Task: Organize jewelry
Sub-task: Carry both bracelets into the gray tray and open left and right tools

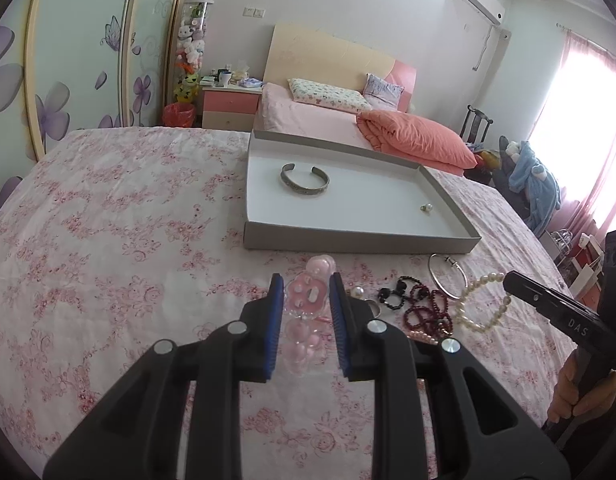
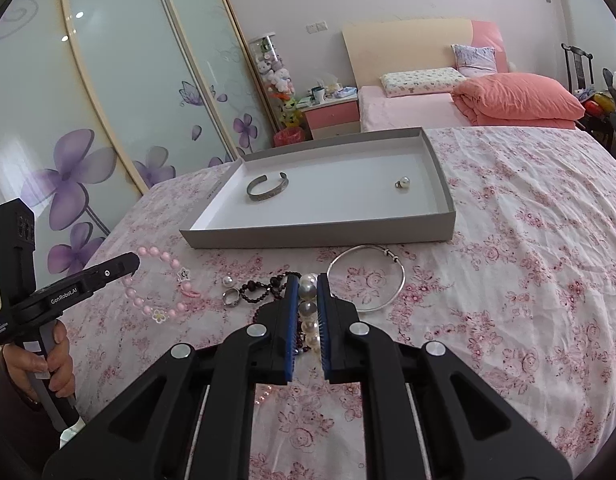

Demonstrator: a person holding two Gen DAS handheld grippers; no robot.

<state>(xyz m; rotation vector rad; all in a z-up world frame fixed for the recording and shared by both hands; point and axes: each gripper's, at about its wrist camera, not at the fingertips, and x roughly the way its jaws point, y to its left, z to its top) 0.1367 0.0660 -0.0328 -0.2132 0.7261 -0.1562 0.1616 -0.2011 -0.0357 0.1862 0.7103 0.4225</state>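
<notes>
A shallow white tray [image 1: 360, 236] [image 2: 316, 236] lies on the floral cloth and holds a silver cuff bracelet [image 1: 304, 181] [image 2: 267, 188] and a pearl earring [image 1: 426, 208] [image 2: 402, 183]. My left gripper [image 1: 306, 285] [image 2: 133, 266] is open around a pink bead bracelet [image 1: 308, 300] [image 2: 159, 288] lying on the cloth. My right gripper [image 2: 308, 284] [image 1: 508, 280] is shut on a white pearl bracelet [image 2: 308, 308] [image 1: 484, 300]. A thin silver bangle [image 1: 448, 276] [image 2: 366, 278], dark bead strands [image 1: 420, 304] [image 2: 263, 290], a ring [image 2: 230, 297] and a loose pearl [image 1: 356, 291] [image 2: 227, 280] lie nearby.
The cloth-covered table [image 1: 107, 220] [image 2: 528, 240] stands in a bedroom. Behind it are a pink bed [image 1: 328, 116] [image 2: 428, 108], a nightstand [image 1: 227, 104], a red bin [image 1: 179, 114] and sliding wardrobe doors [image 2: 107, 100].
</notes>
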